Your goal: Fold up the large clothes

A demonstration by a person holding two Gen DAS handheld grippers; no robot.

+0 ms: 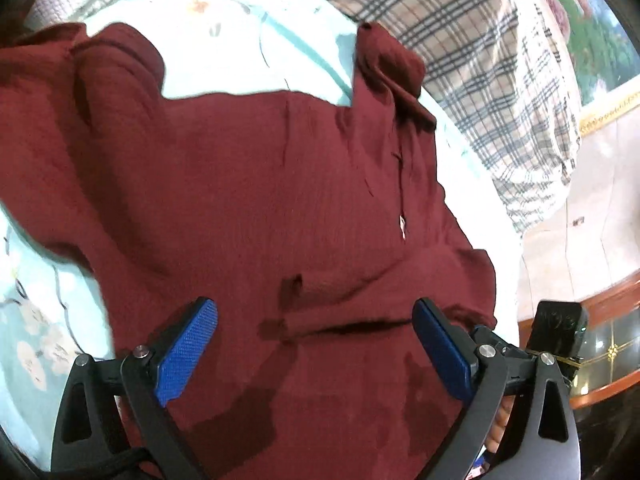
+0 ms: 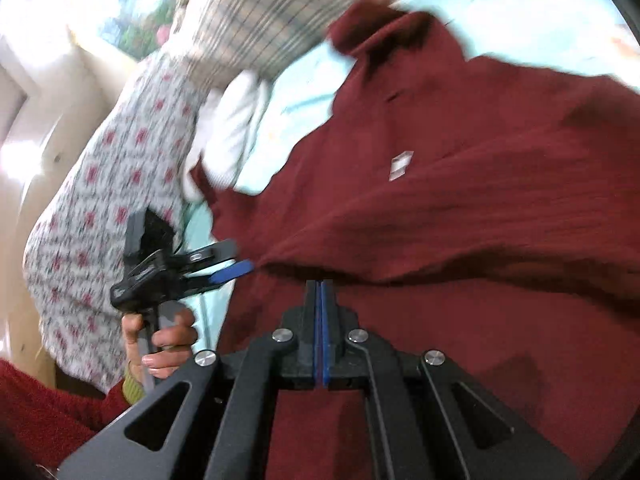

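Note:
A large dark red garment [image 1: 256, 184] lies spread on a pale blue floral bedsheet [image 1: 224, 12]; it also fills the right wrist view [image 2: 460, 216], with a small white label [image 2: 400, 166]. My left gripper [image 1: 316, 312] is open, its blue pads [image 1: 188, 344] wide apart just above the near part of the garment. In the right wrist view the left gripper [image 2: 236, 270] shows at the garment's left edge. My right gripper [image 2: 320, 284] is shut, its blue pads pressed together at a fold of the red fabric; whether fabric is pinched I cannot tell.
A plaid blanket [image 1: 480, 52] lies at the far side of the bed. A white cloth [image 2: 236, 128] and a grey-and-red patterned cover [image 2: 100, 208] lie left of the garment. A wooden cabinet edge [image 1: 600, 304] stands beside the bed.

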